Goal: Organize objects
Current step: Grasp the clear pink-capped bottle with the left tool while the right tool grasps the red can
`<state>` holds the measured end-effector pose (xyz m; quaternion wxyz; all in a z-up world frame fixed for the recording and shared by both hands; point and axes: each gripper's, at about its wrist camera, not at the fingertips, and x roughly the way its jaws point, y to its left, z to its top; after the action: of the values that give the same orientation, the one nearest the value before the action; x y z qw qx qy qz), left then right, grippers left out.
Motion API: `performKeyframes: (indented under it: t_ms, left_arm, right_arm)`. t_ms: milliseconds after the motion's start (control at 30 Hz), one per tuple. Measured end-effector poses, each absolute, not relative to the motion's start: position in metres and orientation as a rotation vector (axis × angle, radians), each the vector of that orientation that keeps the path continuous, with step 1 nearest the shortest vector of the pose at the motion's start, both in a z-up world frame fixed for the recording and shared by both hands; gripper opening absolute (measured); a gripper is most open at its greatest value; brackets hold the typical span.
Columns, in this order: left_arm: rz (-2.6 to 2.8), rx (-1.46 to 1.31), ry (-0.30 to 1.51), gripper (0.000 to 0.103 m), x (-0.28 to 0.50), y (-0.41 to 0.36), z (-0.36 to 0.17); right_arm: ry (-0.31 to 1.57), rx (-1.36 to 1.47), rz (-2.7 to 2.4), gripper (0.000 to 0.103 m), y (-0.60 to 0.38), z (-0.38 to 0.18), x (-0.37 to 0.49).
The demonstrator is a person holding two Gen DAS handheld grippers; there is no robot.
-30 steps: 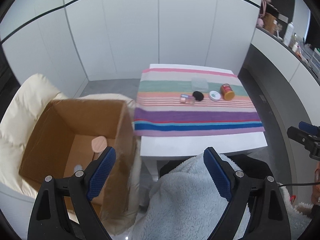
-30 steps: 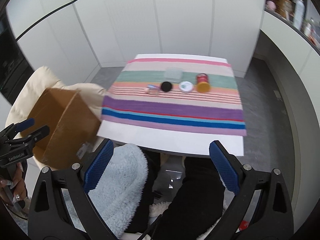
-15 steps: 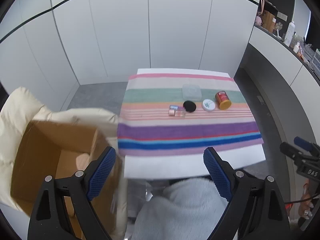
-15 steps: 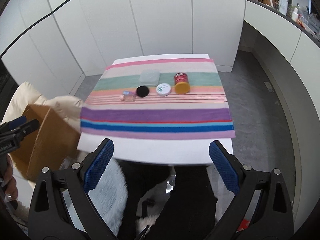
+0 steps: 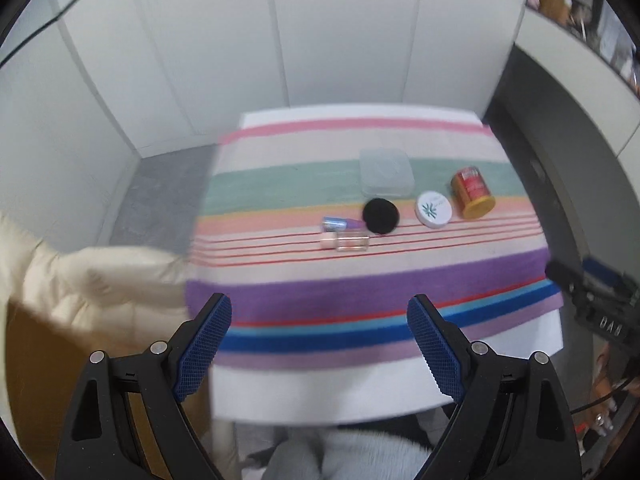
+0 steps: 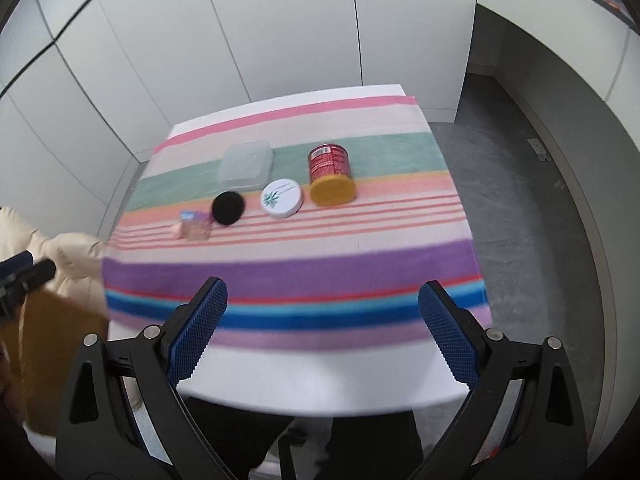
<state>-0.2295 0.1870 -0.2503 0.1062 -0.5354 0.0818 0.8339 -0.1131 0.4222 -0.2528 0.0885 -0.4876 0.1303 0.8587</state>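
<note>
On the striped cloth (image 6: 288,272) — clear lidded box (image 6: 246,165), contents unseen | left gripper (image 5: 320,338), right gripper (image 6: 322,318) — agape, empty

Both wrist views look steeply down, sharing the striped cloth (image 5: 360,280).

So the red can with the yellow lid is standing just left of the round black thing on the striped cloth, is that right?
Not quite. The red can lies on its side at the right end of the row, with the white jar between it and the round black thing. The right wrist view shows it on the striped cloth.
</note>
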Motion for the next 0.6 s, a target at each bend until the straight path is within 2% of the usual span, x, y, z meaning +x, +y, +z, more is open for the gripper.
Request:
performKeyframes:
  t_ms: [100, 333, 600]
  left_arm:
    - [2.417, -1.601, 0.256, 0.091, -0.257, 0.201, -0.288]
    - [2.406, -1.773, 0.096, 0.091, -0.313, 0.198, -0.37]
    - [2.413, -1.698, 0.13, 0.091, -0.325, 0.217, -0.398]
  right_arm:
    - [0.4, -1.446, 2.553, 0.098, 0.431, -0.273, -0.147]
    - [0.375, -1.438, 2.525, 0.098, 0.448, -0.315, -0.208]
    - [0.368, -1.492, 2.465, 0.098, 0.462, -0.361, -0.263]
